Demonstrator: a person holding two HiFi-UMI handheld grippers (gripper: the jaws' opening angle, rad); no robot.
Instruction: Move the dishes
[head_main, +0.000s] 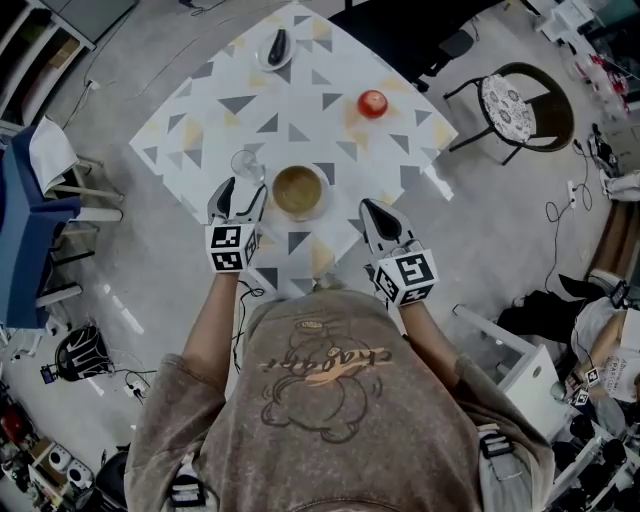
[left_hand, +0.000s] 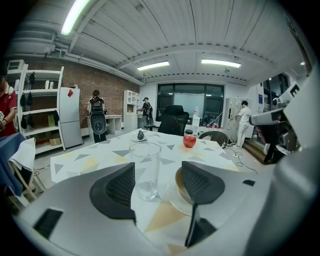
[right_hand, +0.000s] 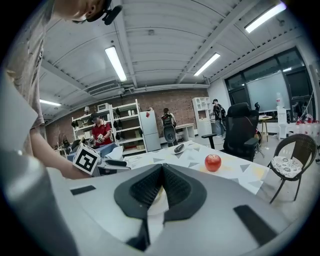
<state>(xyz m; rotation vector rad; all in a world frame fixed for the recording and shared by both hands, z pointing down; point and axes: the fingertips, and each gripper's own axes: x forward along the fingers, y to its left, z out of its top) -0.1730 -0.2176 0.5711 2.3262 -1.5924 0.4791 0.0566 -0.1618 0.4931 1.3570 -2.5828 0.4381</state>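
Note:
A patterned white table (head_main: 300, 110) carries a brown bowl on a white plate (head_main: 299, 191), a clear empty glass (head_main: 247, 163), a red apple (head_main: 372, 103) and a small far dish with a dark object (head_main: 276, 47). My left gripper (head_main: 245, 190) is open, its tips just short of the glass. In the left gripper view the glass (left_hand: 145, 170) stands upright ahead between the jaws, untouched, and the bowl (left_hand: 181, 186) is partly hidden behind the right-hand jaw. My right gripper (head_main: 368, 208) is shut and empty, right of the bowl. Its view shows the apple (right_hand: 213, 162) beyond the closed gripper (right_hand: 162, 175).
A round-seat metal chair (head_main: 520, 105) stands right of the table and a black office chair at the far side. A blue-draped chair (head_main: 30, 200) is on the left and a white stool (head_main: 520, 370) at lower right. Cables lie on the floor. People stand by shelves in the background.

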